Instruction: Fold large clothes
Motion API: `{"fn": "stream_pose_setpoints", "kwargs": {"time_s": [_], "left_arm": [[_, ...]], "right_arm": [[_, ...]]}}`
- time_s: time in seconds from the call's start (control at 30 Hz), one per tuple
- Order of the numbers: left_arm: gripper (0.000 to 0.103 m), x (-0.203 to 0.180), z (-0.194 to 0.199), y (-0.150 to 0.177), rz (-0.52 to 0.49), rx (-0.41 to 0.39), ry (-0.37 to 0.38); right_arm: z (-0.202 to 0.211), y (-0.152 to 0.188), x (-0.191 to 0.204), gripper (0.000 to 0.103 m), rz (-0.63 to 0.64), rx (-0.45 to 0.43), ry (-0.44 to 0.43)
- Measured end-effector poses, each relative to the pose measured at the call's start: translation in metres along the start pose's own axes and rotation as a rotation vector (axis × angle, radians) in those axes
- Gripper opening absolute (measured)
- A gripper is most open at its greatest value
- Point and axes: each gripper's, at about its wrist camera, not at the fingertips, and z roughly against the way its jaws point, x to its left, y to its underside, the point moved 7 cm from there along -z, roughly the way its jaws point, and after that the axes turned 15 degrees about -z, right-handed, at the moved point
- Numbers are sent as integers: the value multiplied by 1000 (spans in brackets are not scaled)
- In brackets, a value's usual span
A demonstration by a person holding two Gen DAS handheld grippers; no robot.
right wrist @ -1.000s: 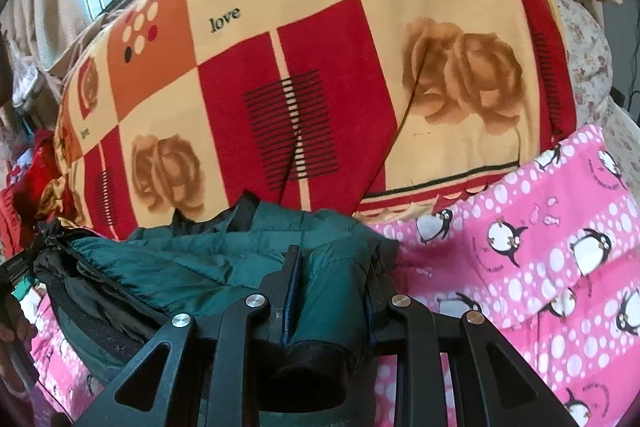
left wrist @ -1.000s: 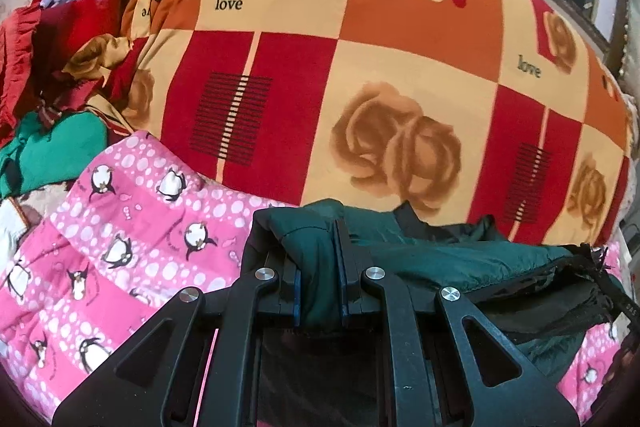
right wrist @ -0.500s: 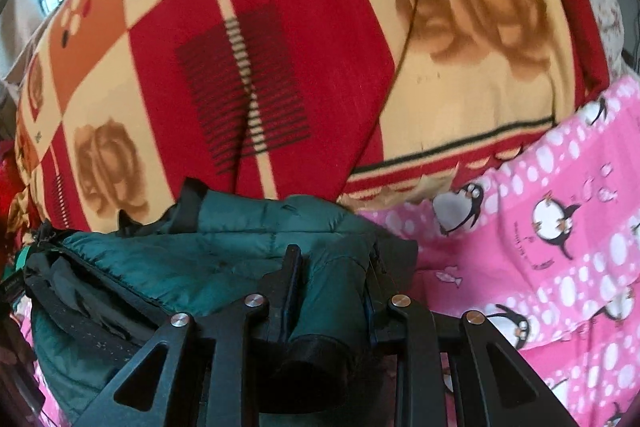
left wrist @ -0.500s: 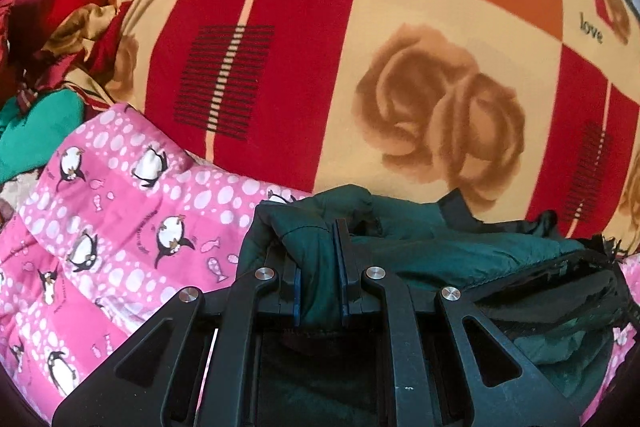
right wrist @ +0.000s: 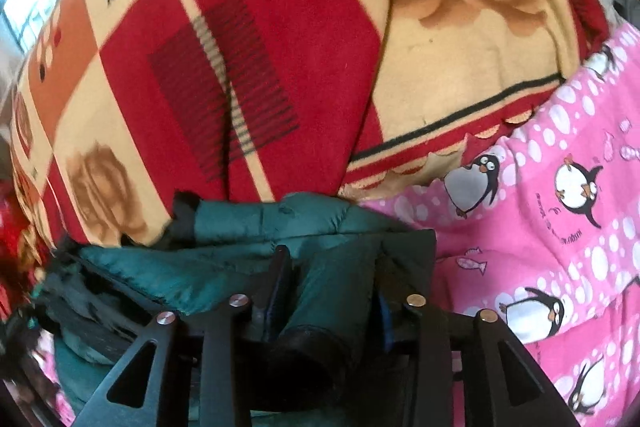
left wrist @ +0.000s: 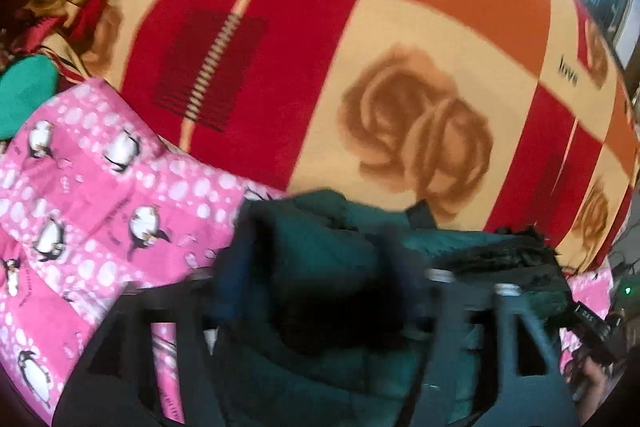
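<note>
A dark green padded jacket [left wrist: 320,251] lies bunched at the near edge of the bed, also in the right wrist view [right wrist: 256,223]. In the blurred left wrist view my left gripper [left wrist: 316,279] has its fingers spread wide with jacket fabric lying loose between them. My right gripper [right wrist: 332,267] is shut on a fold of the jacket near a dark cuff [right wrist: 308,351].
A red, orange and cream rose-print blanket [left wrist: 360,67] covers the bed behind. A pink penguin-print sheet [left wrist: 100,187] lies to the left and, in the right wrist view [right wrist: 540,227], to the right. A heap of red and green clothes [left wrist: 32,27] sits far left.
My left gripper has opened and let go of the jacket, moving fast enough to blur. Both views have tilted closer to the blanket. My right gripper keeps its hold.
</note>
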Motion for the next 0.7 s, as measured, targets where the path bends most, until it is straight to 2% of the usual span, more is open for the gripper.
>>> {"fn": "stream_pose_setpoints", "kwargs": {"time_s": [0.03, 0.07, 0.13, 0.17, 0.27, 0.37, 0.47, 0.53, 0.63, 0.7], "left_arm": [[86, 3, 10, -3, 12, -36, -2], [86, 6, 16, -5, 20, -56, 1], [86, 10, 24, -6, 30, -59, 4], [86, 11, 25, -5, 36, -51, 7], [86, 10, 26, 0, 43, -38, 7], [86, 1, 21, 4, 15, -33, -4], [86, -12, 8, 8, -23, 1, -27], [86, -19, -5, 11, -50, 32, -56], [86, -21, -27, 16, -98, 99, -145], [86, -19, -42, 20, -112, 139, -170]], "right_arm": [[8, -2, -1, 44, -9, -10, -13], [15, -2, 0, 48, -12, -16, -27], [27, 0, 2, 71, -2, -32, -38], [34, 1, 2, 74, 2, -54, -37], [56, 1, 7, 75, 21, -115, -57], [61, 8, 23, 75, 81, -117, -83], [42, 20, 41, 75, 158, -59, -81], [22, 26, 52, 75, 220, -35, -45], [-8, 31, 63, 75, 315, -7, 18], [-29, 31, 65, 75, 357, 7, 67]]}}
